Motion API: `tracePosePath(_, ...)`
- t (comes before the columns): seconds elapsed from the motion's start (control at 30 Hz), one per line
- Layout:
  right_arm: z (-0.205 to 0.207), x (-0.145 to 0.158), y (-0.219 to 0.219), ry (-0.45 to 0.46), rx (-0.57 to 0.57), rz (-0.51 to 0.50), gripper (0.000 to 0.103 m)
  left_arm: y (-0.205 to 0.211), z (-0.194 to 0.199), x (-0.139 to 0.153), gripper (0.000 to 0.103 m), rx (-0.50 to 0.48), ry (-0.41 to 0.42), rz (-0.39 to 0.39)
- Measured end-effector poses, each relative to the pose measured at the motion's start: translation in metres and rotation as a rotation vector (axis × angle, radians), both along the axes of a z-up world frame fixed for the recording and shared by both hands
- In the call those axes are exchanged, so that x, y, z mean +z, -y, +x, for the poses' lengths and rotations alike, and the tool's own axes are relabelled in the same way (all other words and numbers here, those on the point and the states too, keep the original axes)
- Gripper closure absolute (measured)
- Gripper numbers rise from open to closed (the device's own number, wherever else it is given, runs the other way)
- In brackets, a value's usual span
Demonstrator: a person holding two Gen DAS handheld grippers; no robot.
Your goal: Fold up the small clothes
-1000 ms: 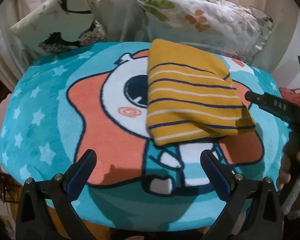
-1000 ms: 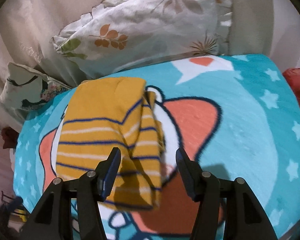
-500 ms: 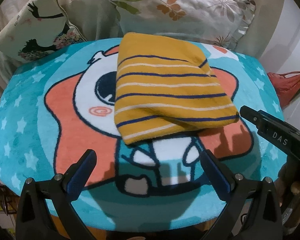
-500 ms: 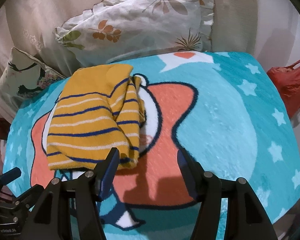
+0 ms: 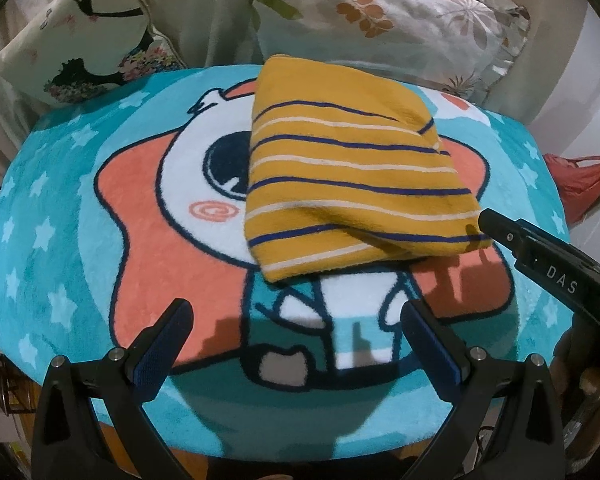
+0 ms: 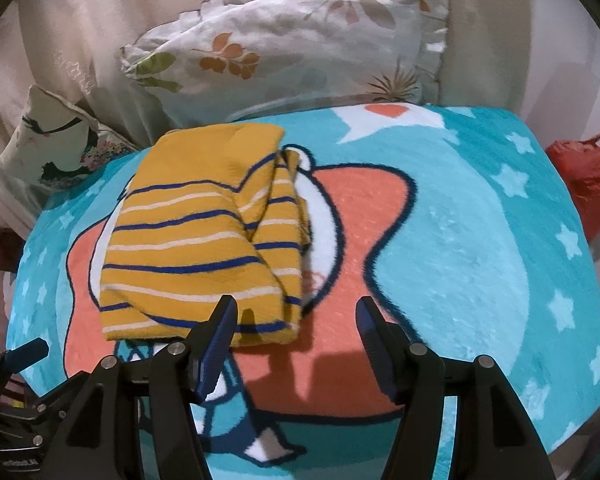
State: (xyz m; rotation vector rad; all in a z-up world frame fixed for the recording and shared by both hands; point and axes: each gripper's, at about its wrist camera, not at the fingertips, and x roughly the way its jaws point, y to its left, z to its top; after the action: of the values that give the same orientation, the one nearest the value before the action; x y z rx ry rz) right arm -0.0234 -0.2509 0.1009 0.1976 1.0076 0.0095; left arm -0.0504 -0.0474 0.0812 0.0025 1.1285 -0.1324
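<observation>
A folded mustard-yellow garment (image 5: 352, 184) with navy and cream stripes lies on the teal cartoon mat (image 5: 60, 248); it also shows in the right wrist view (image 6: 204, 236). My left gripper (image 5: 296, 332) is open and empty, hovering over the mat just in front of the garment's near edge. My right gripper (image 6: 294, 320) is open and empty at the garment's near right corner, its left finger (image 6: 220, 328) over the hem. The right gripper's finger (image 5: 540, 256) shows at the right of the left wrist view.
A floral pillow (image 5: 384, 20) and a bird-print cushion (image 5: 84, 52) lie behind the mat (image 6: 480, 240). A red bag (image 6: 588, 184) sits off the mat's right edge. The left gripper's body (image 6: 16, 380) shows at the lower left of the right wrist view.
Both grippers drew back from the garment and stay open. The right gripper then moved forward again toward the garment's near right corner. The garment lies still.
</observation>
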Motion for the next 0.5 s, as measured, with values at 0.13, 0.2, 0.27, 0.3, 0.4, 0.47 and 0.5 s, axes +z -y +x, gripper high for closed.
tracePosePath(0.13,0.004,0.001,-0.009,0.005,0.022,0.000,0.036,-0.007,0.001,0.000,0.000,0.019,0.000,-0.001)
tracePosePath(0.2,0.007,0.001,-0.013,0.007,0.034,0.000,0.036,-0.011,0.002,-0.001,0.000,0.030,-0.002,-0.002)
tracePosePath(0.27,0.010,0.001,-0.016,0.008,0.043,-0.001,0.035,-0.014,0.002,-0.001,0.000,0.041,-0.004,-0.004)
tracePosePath(0.3,0.010,0.001,-0.017,0.009,0.046,-0.001,0.035,-0.015,0.002,-0.002,0.000,0.045,-0.005,-0.006)
tracePosePath(0.4,0.013,0.001,-0.021,0.010,0.059,0.001,0.035,-0.019,0.002,-0.003,0.000,0.059,-0.011,-0.006)
tracePosePath(0.47,0.015,0.001,-0.024,0.011,0.067,0.000,0.035,-0.022,0.002,-0.004,0.000,0.067,-0.016,-0.007)
tracePosePath(0.5,0.016,0.001,-0.026,0.012,0.072,-0.001,0.035,-0.023,0.002,-0.004,0.000,0.070,-0.018,-0.007)
